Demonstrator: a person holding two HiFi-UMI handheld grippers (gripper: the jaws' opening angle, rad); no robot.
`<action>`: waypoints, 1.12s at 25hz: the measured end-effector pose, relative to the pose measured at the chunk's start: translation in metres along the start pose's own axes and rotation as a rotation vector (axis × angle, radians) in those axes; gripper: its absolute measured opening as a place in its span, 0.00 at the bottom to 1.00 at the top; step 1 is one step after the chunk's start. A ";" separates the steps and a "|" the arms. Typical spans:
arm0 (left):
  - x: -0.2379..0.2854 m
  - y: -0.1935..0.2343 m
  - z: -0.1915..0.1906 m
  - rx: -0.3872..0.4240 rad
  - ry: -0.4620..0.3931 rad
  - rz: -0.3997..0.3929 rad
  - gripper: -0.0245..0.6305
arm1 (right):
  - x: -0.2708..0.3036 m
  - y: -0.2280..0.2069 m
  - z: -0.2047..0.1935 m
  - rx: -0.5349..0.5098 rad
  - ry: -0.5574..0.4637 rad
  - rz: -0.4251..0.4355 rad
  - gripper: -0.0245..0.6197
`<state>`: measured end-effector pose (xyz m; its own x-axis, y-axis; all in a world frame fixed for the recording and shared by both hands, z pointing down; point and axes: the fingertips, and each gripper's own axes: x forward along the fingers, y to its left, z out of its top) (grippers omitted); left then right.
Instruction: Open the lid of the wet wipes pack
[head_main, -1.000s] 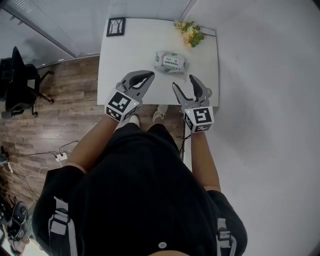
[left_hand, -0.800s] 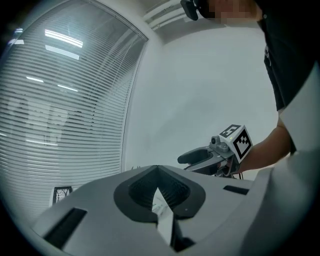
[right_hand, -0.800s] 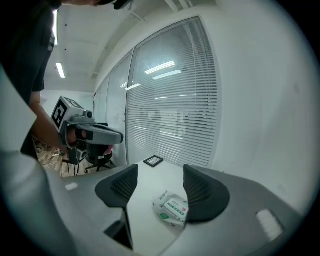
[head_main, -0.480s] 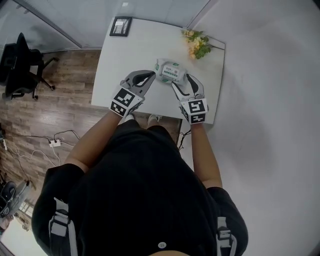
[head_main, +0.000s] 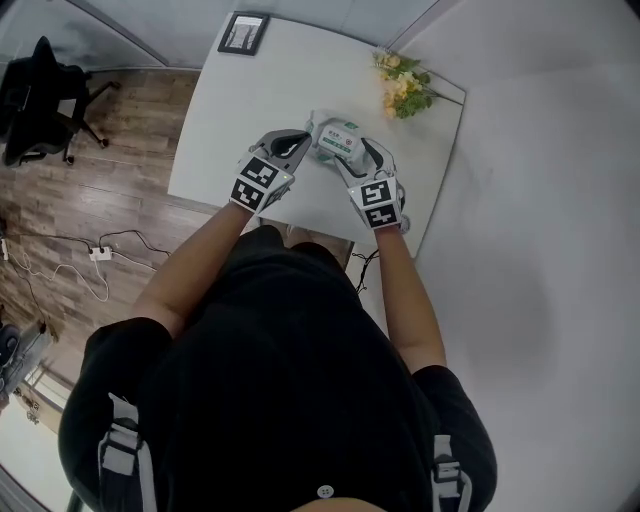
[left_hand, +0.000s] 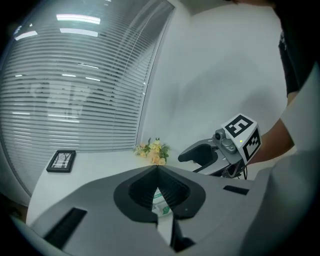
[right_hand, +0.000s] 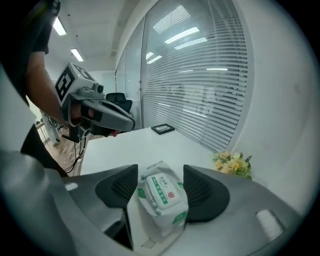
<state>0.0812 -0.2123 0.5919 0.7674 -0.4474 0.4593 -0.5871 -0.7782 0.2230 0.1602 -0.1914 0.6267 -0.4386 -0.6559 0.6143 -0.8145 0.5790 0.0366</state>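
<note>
The wet wipes pack (head_main: 338, 141), white with a green-printed lid label, lies flat on the white table (head_main: 240, 115), lid down. My right gripper (head_main: 358, 158) is open and straddles the pack's near end. In the right gripper view the pack (right_hand: 162, 200) sits between the two dark pads (right_hand: 118, 187) of the right gripper (right_hand: 160, 170), with a slim gap on each side. My left gripper (head_main: 299, 144) is shut, its tip just left of the pack. In the left gripper view the left gripper (left_hand: 157, 169) has its tips touching, and a sliver of the pack (left_hand: 160, 202) shows below them.
A small bunch of yellow flowers (head_main: 403, 88) lies at the table's far right corner, by the white wall. A black picture frame (head_main: 244, 32) rests at the far left corner. A black chair (head_main: 35, 100) and cables are on the wooden floor to the left.
Both grippers have moved forward from the table's near edge to the pack. The right one now has the pack between its open jaws. The left one stayed shut.
</note>
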 end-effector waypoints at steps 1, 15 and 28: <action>0.006 0.002 -0.006 -0.019 0.014 0.007 0.04 | 0.005 0.000 -0.007 -0.006 0.017 0.014 0.50; 0.050 0.021 -0.068 -0.108 0.166 0.105 0.04 | 0.047 -0.004 -0.041 -0.107 0.120 0.116 0.50; 0.078 0.028 -0.109 -0.175 0.253 0.132 0.04 | 0.071 -0.003 -0.074 -0.179 0.211 0.153 0.50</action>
<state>0.0967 -0.2207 0.7282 0.6062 -0.3983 0.6884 -0.7295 -0.6233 0.2817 0.1600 -0.2039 0.7290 -0.4470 -0.4508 0.7726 -0.6573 0.7514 0.0582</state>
